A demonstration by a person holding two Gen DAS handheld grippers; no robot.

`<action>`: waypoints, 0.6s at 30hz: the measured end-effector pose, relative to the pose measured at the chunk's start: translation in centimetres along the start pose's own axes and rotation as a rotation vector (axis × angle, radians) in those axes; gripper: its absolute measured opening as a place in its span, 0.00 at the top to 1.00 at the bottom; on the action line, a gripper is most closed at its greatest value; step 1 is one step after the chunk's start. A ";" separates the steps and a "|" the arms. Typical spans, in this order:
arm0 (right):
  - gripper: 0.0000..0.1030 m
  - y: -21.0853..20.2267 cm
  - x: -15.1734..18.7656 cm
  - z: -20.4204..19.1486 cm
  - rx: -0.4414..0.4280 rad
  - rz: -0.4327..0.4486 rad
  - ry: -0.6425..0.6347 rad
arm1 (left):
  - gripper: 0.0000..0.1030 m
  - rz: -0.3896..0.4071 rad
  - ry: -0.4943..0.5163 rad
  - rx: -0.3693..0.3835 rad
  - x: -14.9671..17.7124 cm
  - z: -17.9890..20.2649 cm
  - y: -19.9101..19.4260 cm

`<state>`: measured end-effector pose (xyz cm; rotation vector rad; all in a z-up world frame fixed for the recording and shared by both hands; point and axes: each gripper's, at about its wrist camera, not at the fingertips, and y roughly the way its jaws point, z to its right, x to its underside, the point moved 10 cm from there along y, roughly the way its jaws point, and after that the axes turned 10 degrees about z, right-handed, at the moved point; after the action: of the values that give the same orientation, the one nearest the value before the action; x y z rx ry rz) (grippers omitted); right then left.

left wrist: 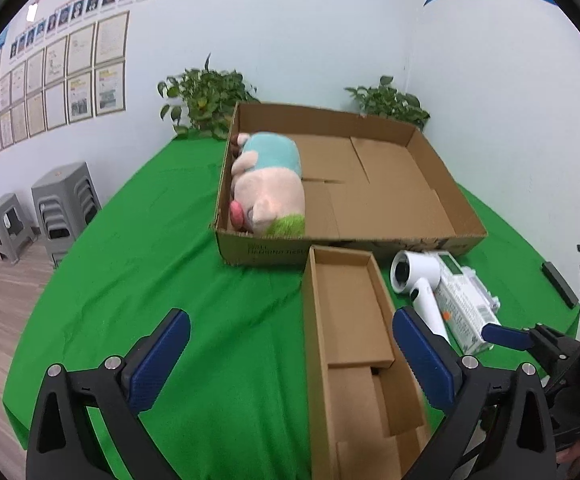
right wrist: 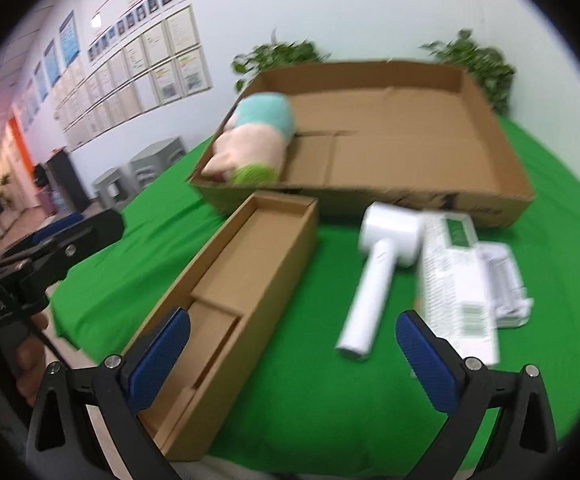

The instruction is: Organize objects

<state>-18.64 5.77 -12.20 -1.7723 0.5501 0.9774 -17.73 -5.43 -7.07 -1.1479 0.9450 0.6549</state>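
A big shallow cardboard box (left wrist: 422, 240) (right wrist: 490, 204) lies at the back of the green table, with a pink and teal plush toy (left wrist: 268, 184) (right wrist: 256, 140) lying in its left end. In front of it lies a long narrow cardboard box (left wrist: 350, 320) (right wrist: 226, 292), nothing in it. To its right lie a white hair dryer (left wrist: 420, 284) (right wrist: 382, 264) and a white and green carton (left wrist: 464, 304) (right wrist: 456, 280). My left gripper (left wrist: 290, 360) stands open over the narrow box's left side. My right gripper (right wrist: 292, 360) is open above the cloth, the dryer's handle tip just ahead of its fingers.
Two potted plants (left wrist: 210, 96) (left wrist: 386, 100) stand behind the big box by the white wall. Grey stools (left wrist: 64, 204) stand on the floor to the left of the table. A dark flat object (left wrist: 560, 284) lies on the cloth at the far right.
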 end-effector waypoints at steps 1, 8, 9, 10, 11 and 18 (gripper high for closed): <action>0.01 0.4 0.6 -0.4 -0.017 -0.021 0.000 | 0.01 -0.019 -0.010 0.014 0.5 -0.3 0.2; 0.14 2.4 4.2 -2.1 -0.070 -0.133 0.004 | 0.24 -0.182 -0.076 0.111 5.0 -1.0 1.9; 0.14 2.5 4.3 -2.2 -0.067 -0.136 0.001 | 0.26 -0.196 -0.084 0.126 5.5 -0.8 2.1; 0.15 2.5 4.4 -2.3 -0.065 -0.135 -0.004 | 0.28 -0.206 -0.091 0.138 5.8 -0.7 2.3; 0.19 2.5 4.4 -2.4 -0.061 -0.131 -0.010 | 0.30 -0.213 -0.095 0.142 6.0 -0.6 2.4; 0.52 2.3 4.5 -2.3 -0.036 -0.129 -0.022 | 0.40 -0.249 -0.045 0.152 6.7 0.9 2.3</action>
<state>-16.94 3.09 -16.72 -1.8029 0.4009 0.9209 -16.26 -4.08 -13.96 -1.0885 0.7838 0.3984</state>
